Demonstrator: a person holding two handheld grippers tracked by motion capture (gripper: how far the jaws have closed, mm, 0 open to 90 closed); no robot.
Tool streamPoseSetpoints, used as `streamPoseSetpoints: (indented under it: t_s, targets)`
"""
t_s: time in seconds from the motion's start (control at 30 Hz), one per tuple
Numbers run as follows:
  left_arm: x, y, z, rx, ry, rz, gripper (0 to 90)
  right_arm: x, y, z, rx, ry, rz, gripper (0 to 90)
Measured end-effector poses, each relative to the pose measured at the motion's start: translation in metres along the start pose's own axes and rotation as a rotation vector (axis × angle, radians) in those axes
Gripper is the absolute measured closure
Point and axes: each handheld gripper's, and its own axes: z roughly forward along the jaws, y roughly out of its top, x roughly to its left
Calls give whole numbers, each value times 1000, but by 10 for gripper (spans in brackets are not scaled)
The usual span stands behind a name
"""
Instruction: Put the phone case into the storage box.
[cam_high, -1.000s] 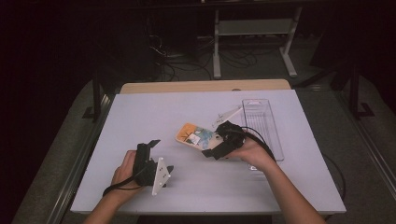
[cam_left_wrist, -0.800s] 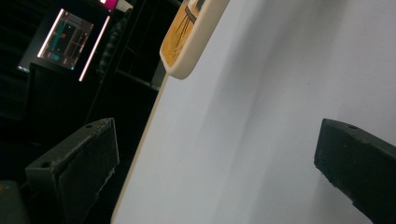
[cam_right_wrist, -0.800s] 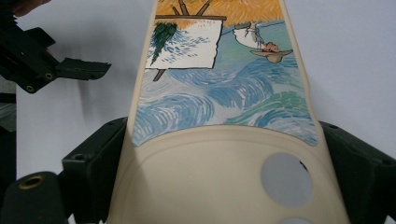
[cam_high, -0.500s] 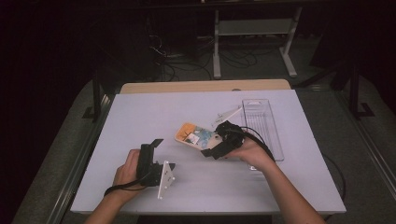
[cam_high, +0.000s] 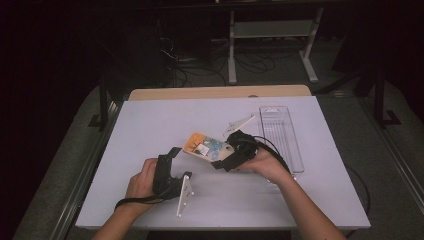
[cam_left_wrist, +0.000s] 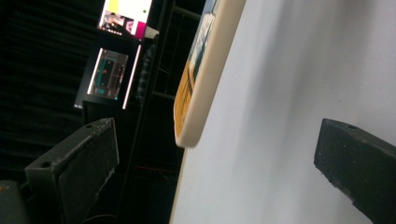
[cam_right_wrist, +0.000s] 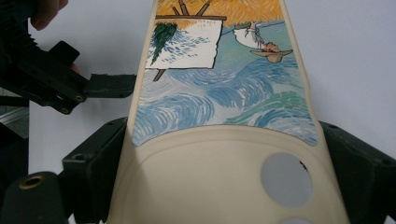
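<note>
A cream phone case (cam_high: 204, 148) printed with a blue and orange painting is held low over the white table (cam_high: 150, 120), near its middle. My right gripper (cam_high: 227, 160) is shut on it. In the right gripper view the case (cam_right_wrist: 219, 107) runs up between the two jaws of that gripper (cam_right_wrist: 224, 158), which press on its sides. My left gripper (cam_high: 174, 156) is open just left of the case and points at it. In the left gripper view the case's rounded edge (cam_left_wrist: 201, 79) hangs ahead of the parted jaws of that gripper (cam_left_wrist: 215, 168). The right gripper view also shows the left gripper (cam_right_wrist: 93, 86) beside the case.
A clear plastic tray (cam_high: 280, 135) lies along the table's right side, just beyond my right hand. A wooden board edge (cam_high: 220, 92) borders the far side. Behind the table are a metal stand (cam_high: 270, 40) and floor cables.
My left gripper has slid slightly to the right, closer to the case. The right gripper keeps its hold on the case and has barely moved.
</note>
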Motion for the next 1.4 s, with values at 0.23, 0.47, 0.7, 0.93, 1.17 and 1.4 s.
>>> streamPoseSetpoints:
  t_s: [0.23,0.47,0.7,0.93,1.17,1.4]
  targets:
    - [-2,3,6,-7,29,40,0,3,2,4,-4,9,0,101]
    - [-5,7,12,-13,58,94,0,5,4,5,-17,15,-5,102]
    - [-7,10,16,-25,74,143,2,7,5,8,-6,19,-13,102]
    - [-9,8,22,-35,79,172,70,9,6,9,-9,25,-15,102]
    - [-10,9,21,-29,90,229,189,11,6,10,-6,30,-17,102]
    - [-10,10,20,-23,100,248,324,11,6,11,-4,35,-19,103]
